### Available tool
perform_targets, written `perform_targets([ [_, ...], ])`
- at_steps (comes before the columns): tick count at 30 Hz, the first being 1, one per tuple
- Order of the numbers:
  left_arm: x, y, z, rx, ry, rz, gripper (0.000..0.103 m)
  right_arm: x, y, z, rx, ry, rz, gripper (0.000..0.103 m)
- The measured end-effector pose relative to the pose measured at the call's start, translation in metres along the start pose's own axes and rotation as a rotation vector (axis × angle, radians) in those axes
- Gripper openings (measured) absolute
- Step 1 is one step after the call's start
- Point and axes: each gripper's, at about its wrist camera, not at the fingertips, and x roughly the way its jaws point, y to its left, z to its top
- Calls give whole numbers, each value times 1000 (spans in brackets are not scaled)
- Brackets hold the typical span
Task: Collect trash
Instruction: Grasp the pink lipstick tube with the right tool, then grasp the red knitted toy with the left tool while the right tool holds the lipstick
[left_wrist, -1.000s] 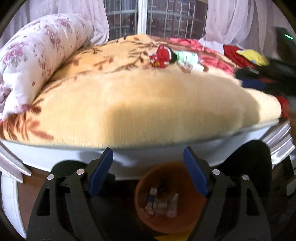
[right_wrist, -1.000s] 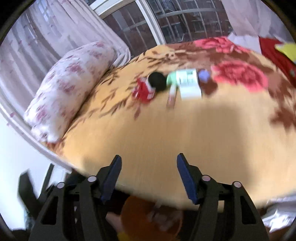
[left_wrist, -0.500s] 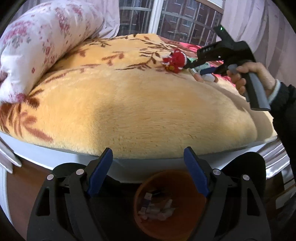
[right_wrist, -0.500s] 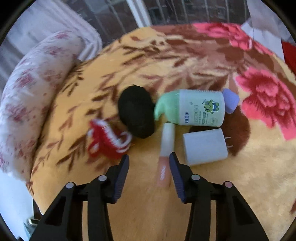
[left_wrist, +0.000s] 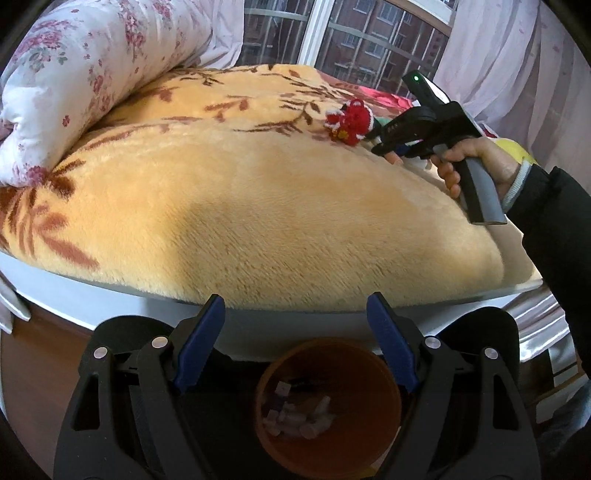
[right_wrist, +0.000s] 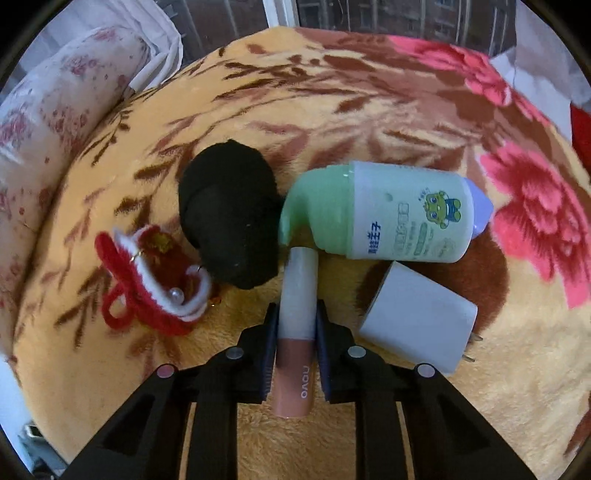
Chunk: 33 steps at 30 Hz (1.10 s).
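A pink and white tube (right_wrist: 295, 354) lies on the yellow floral blanket (right_wrist: 369, 424). My right gripper (right_wrist: 297, 306) is closing onto it from above, its pads pressing both sides of the tube. In the left wrist view the right gripper (left_wrist: 384, 147) sits far across the bed in a person's hand (left_wrist: 476, 155). Near the bed's front edge my left gripper (left_wrist: 295, 299) stands open and holds nothing. It hangs over an orange bin (left_wrist: 325, 341) that has several small scraps at its bottom.
Around the tube lie a green bottle (right_wrist: 399, 214), a white charger plug (right_wrist: 417, 325), a black cloth ball (right_wrist: 229, 214) and a red knitted ornament (right_wrist: 155, 284). A rolled floral quilt (left_wrist: 74, 74) lines the bed's left side. A window stands behind the bed.
My right gripper swept across the bed, dropped to the cluster of items and closed on the tube. The left gripper shifted slightly and stayed open above the bin.
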Motion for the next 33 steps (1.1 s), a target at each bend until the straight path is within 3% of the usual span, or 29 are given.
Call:
perform_targets([
  [3, 1, -4, 0, 8, 9, 4, 77, -8, -3, -6, 29, -34, 14, 17],
  [8, -10, -12, 17, 68, -34, 46, 77, -47, -31, -52, 138, -92, 210, 17],
  [12, 3, -27, 59, 143, -63, -3, 78, -77, -55, -82, 128, -218, 132, 17],
  [13, 15, -36, 77, 187, -63, -14, 83, -81, -61, -84, 124, -246, 104, 17],
  [19, 82, -73, 153, 313, -32, -28, 83, -84, -109, -83, 177, -321, 0, 17],
  [24, 136, -87, 202, 348, 28, -75, 83, -62, -123, -88, 228, -283, 78, 17],
  [26, 153, -90, 209, 374, 58, -77, 83, -61, -125, -88, 231, -282, 96, 17],
  [30, 182, -88, 215, 422, 69, -7, 83, -58, -129, -90, 255, -284, 147, 17],
  [33, 197, -79, 216, 393, 93, -25, 79, -56, -131, -90, 267, -278, 173, 17],
])
